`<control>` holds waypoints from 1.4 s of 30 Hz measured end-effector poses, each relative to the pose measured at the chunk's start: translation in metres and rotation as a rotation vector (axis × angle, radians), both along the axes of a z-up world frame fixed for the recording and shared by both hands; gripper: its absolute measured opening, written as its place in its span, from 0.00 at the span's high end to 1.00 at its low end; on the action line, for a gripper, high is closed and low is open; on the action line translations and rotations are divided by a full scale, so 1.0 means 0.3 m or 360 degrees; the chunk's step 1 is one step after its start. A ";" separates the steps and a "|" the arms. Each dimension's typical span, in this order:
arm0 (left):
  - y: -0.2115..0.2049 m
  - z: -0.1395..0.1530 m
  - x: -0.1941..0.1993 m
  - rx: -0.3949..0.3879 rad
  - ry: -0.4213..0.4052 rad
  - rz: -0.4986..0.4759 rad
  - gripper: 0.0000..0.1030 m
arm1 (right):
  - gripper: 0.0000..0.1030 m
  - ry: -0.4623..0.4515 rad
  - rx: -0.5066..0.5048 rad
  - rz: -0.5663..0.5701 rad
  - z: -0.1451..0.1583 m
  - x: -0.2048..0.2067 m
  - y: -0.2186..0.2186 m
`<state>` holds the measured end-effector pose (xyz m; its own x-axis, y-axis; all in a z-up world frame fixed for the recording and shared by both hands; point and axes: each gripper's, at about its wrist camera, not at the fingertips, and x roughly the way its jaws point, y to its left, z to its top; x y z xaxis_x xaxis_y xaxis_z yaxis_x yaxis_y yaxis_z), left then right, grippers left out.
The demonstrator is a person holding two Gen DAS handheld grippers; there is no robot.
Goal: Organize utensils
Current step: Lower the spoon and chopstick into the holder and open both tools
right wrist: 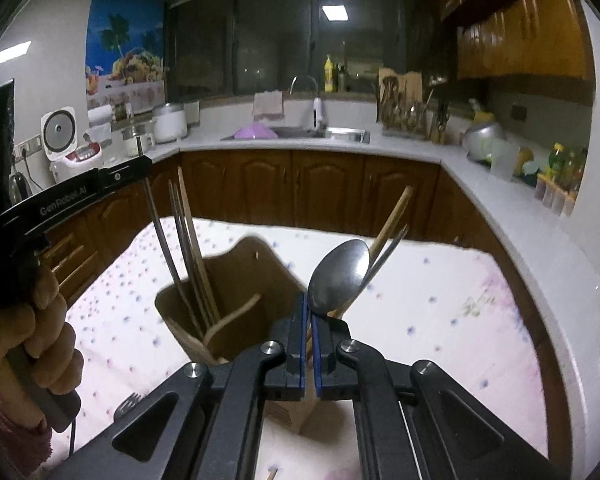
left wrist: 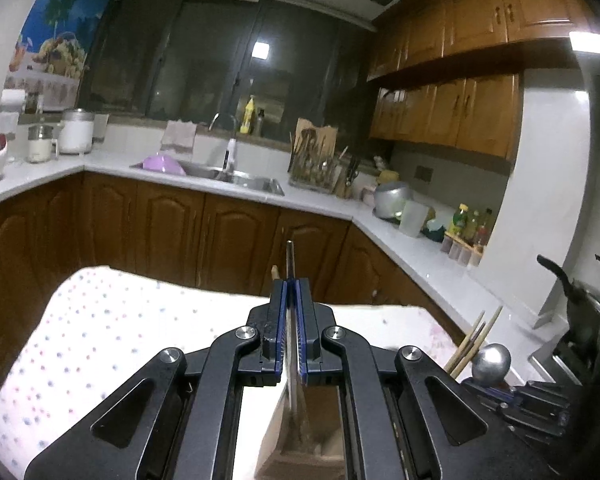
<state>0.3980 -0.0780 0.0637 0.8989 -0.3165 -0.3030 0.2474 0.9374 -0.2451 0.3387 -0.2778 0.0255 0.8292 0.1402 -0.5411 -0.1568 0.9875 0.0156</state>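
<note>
A wooden utensil holder [right wrist: 236,280] stands on the dotted tablecloth [right wrist: 440,320]. Several chopsticks [right wrist: 188,248] lean in its left compartment. My right gripper [right wrist: 309,308] is shut on a metal spoon [right wrist: 340,276], bowl up, over the holder's right side beside more chopsticks [right wrist: 392,220]. My left gripper [left wrist: 291,284] is shut on a thin metal utensil [left wrist: 290,260] whose lower end reaches into the holder [left wrist: 300,436]. The left gripper [right wrist: 138,168] shows at the left of the right wrist view, held by a hand. The spoon [left wrist: 491,360] and right gripper show low right in the left wrist view.
A fork [right wrist: 128,402] lies on the cloth near the front left. A chopstick tip [right wrist: 272,473] lies at the bottom edge. Kitchen counters with a sink [right wrist: 312,133], a rice cooker [right wrist: 66,140] and bottles [right wrist: 556,168] wrap around behind the table.
</note>
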 end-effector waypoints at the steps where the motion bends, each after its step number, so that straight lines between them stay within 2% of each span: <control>1: 0.000 -0.009 -0.001 0.0000 0.0012 -0.0005 0.96 | 0.98 0.0014 0.0007 0.0003 -0.007 0.003 0.000; 8: -0.002 -0.065 -0.005 0.0017 0.0071 -0.0023 0.95 | 0.98 0.0101 0.0080 -0.0009 -0.066 0.016 -0.018; 17: 0.012 -0.079 0.022 -0.0024 0.0166 -0.0053 0.94 | 0.98 0.0124 0.0193 -0.0033 -0.066 0.032 -0.057; 21: 0.007 -0.086 0.019 -0.0012 0.0169 -0.0055 0.94 | 0.97 0.0127 0.0222 -0.0033 -0.068 0.033 -0.059; 28: 0.007 -0.085 0.022 -0.0021 0.0199 -0.0065 0.94 | 0.93 0.0142 0.0304 -0.0018 -0.065 0.027 -0.079; 30: 0.009 -0.083 0.020 -0.0024 0.0207 -0.0066 0.92 | 0.86 0.0134 0.0319 -0.0028 -0.060 0.020 -0.087; 32: 0.011 -0.080 0.014 -0.0024 0.0209 -0.0067 0.83 | 0.73 0.0118 0.0342 -0.0036 -0.055 0.011 -0.097; 37: 0.024 -0.077 -0.014 -0.0025 0.0189 -0.0058 0.61 | 0.71 0.0109 0.0368 -0.0046 -0.043 -0.009 -0.104; 39: 0.035 -0.076 -0.031 -0.0032 0.0185 -0.0051 0.50 | 0.66 0.0100 0.0366 -0.0054 -0.040 -0.021 -0.109; 41: 0.051 -0.079 -0.049 -0.0043 0.0183 -0.0043 0.38 | 0.49 0.0083 0.0375 -0.0064 -0.035 -0.036 -0.117; 42: 0.060 -0.082 -0.059 -0.0045 0.0191 -0.0031 0.34 | 0.45 0.0074 0.0376 -0.0071 -0.034 -0.046 -0.116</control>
<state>0.3801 -0.0600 0.0391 0.8503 -0.3437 -0.3985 0.2332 0.9249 -0.3003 0.3250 -0.3127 0.0153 0.8123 0.2313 -0.5355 -0.1068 0.9615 0.2534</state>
